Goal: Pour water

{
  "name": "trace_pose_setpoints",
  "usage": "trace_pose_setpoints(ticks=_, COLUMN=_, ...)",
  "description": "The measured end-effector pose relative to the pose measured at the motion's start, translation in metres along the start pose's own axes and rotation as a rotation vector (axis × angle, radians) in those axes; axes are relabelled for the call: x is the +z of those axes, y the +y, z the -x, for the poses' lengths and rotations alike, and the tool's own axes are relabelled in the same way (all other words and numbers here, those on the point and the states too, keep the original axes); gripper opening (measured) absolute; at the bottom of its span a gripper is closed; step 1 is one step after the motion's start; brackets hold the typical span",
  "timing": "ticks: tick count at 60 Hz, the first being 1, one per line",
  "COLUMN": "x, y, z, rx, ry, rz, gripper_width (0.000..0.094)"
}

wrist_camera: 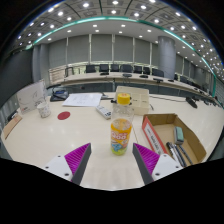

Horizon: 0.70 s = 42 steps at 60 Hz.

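A small bottle (120, 135) with a colourful yellow, orange and green label stands upright on the pale table (60, 145), just ahead of my fingers and about midway between them. My gripper (112, 160) is open, with the magenta pads (77, 156) spread wide and nothing between them. Farther back on the table stands a clear container (125, 99) with a yellow thing inside it.
An open cardboard box (172, 138) with tools in it lies to the right of the bottle. At the left stand a clear cup (44, 108) and a red disc (64, 115). Papers (83, 99) lie farther back, with desks and chairs beyond.
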State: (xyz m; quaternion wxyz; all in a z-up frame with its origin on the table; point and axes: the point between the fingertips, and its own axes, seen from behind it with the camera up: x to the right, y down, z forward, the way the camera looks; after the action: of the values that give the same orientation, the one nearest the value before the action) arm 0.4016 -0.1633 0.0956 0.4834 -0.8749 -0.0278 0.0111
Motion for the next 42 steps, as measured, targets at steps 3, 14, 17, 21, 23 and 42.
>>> trace_pose_setpoints(ticks=3, x=0.018, y=-0.003, z=-0.01, rx=-0.005, ry=-0.002, rz=-0.019, gripper_width=0.0861)
trace_pose_setpoints(ticks=14, x=0.082, y=-0.021, z=-0.023, rx=0.002, ry=-0.022, rz=-0.106, gripper_width=0.0858)
trace_pose_setpoints(ticks=17, x=0.089, y=-0.024, z=-0.018, rx=0.003, ry=-0.029, rz=-0.131, gripper_width=0.0852)
trace_pose_setpoints(ticks=21, x=0.104, y=-0.026, z=-0.02, rx=-0.001, ry=-0.019, rz=-0.145, gripper_width=0.0775)
trace_pose_setpoints(ticks=23, x=0.11, y=-0.028, z=-0.022, rx=-0.003, ry=-0.018, rz=-0.153, gripper_width=0.0704)
trace_pose_setpoints(ticks=42, x=0.118, y=-0.038, z=-0.028, rx=-0.015, ry=0.05, rz=-0.168, gripper_width=0.0403)
